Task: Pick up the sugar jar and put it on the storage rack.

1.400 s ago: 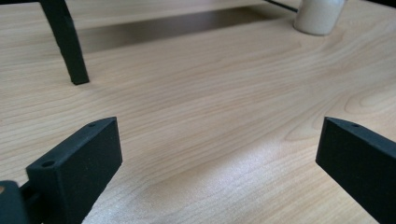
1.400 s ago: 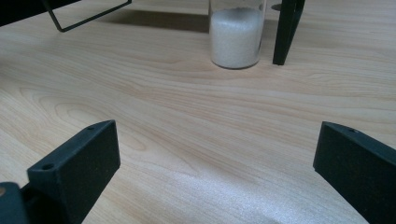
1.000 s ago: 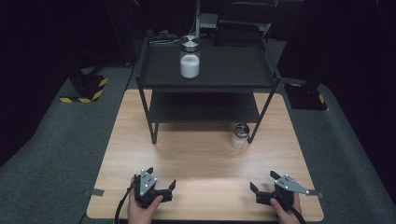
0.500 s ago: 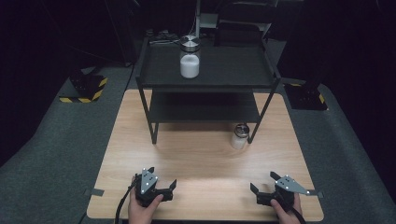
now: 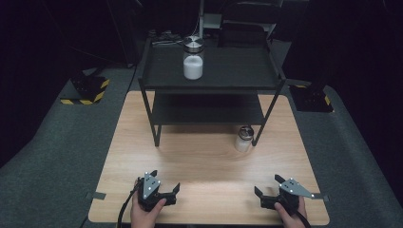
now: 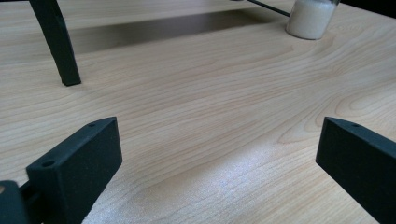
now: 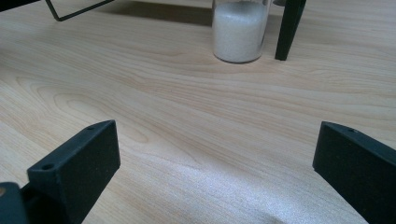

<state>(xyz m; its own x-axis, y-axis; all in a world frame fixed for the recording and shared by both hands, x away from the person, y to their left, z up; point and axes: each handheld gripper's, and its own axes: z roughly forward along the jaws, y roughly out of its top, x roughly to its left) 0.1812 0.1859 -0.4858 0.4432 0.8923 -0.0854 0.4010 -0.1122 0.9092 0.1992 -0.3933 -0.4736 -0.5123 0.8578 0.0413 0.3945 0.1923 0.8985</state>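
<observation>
We hold each hand-held gripper, left (image 5: 159,194) and right (image 5: 268,195), released and empty at the counter's (image 5: 204,156) near edge. The jar (image 5: 244,138) stands upright farther on, axis vertical, lid up, just beside the shelf's (image 5: 209,76) front right leg (image 5: 266,118). Reaching carelessly, we could clip that leg and tip it.

The tabletop (image 5: 204,166) is showing pale wood grain; the shelf rack (image 5: 209,71) is looking black. Both jars (image 5: 193,58) (image 5: 244,138) are holding white grains under silver lids. Both tongs (image 5: 164,192) (image 5: 267,190) are appearing black.
</observation>
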